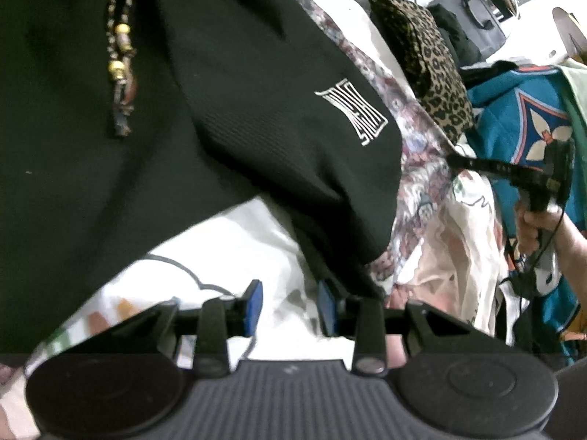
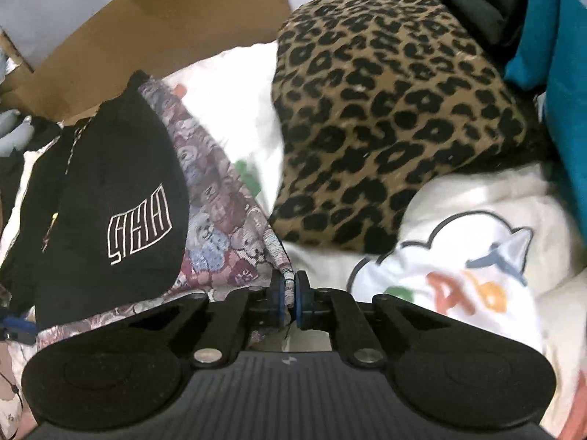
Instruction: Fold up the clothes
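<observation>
- Right gripper [image 2: 290, 295] is clamped on the patterned fabric's [image 2: 220, 220] hem, beside the leopard-print garment [image 2: 385, 110].
- Left gripper [image 1: 290, 308]: its 2 jaws apart, nothing between, over white printed cloth [image 1: 227, 242] at the black garment's [image 1: 146, 128] edge.

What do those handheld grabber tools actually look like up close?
Each is black plastic: a ribbed grey-black body flanked by two round discs, with silver rivets on the linkage arms. The left gripper and right gripper carry blue pads on their fingertips. A thin black cable hangs from the right one's pistol-style handle.
</observation>
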`<state>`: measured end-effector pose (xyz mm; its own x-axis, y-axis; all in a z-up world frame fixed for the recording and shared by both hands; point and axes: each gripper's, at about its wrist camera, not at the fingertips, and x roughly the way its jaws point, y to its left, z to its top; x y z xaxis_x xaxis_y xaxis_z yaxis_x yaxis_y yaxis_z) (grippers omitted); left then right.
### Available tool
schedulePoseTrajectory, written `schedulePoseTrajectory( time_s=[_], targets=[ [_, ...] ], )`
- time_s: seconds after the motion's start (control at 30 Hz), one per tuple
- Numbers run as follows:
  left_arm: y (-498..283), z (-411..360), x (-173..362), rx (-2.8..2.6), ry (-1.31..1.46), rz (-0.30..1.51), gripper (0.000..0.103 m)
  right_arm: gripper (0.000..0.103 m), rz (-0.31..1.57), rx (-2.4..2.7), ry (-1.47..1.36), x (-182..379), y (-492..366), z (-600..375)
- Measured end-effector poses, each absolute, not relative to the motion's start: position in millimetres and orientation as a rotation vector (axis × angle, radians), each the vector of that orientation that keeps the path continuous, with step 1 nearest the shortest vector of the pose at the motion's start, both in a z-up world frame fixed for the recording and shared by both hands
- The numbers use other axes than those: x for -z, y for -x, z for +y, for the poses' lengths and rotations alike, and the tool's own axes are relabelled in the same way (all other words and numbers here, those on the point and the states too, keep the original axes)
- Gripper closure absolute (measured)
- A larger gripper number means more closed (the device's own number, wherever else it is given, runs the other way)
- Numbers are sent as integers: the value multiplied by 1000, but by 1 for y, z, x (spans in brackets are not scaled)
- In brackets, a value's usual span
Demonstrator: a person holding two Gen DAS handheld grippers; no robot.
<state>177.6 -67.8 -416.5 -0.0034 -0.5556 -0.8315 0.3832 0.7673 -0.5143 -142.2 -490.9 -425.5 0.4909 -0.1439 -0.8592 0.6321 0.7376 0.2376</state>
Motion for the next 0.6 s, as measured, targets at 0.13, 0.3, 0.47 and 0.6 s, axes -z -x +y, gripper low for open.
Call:
schedulePoseTrajectory(
  time_s=[0.13,0.3,0.47,0.6],
  targets=[
    [-176,-78,423,768,179,1401,64,99,958,527,-541,423,138,-492],
    [-174,-88,437,790,243,1423,63,99,962,541,-530,423,139,-494],
    [-168,-103,444,830,241,1423,80,99,958,543,-535,425,140,-493],
    [-160,-98,432,867,245,1421,102,99,950,538,-539,423,141,-494]
  ],
)
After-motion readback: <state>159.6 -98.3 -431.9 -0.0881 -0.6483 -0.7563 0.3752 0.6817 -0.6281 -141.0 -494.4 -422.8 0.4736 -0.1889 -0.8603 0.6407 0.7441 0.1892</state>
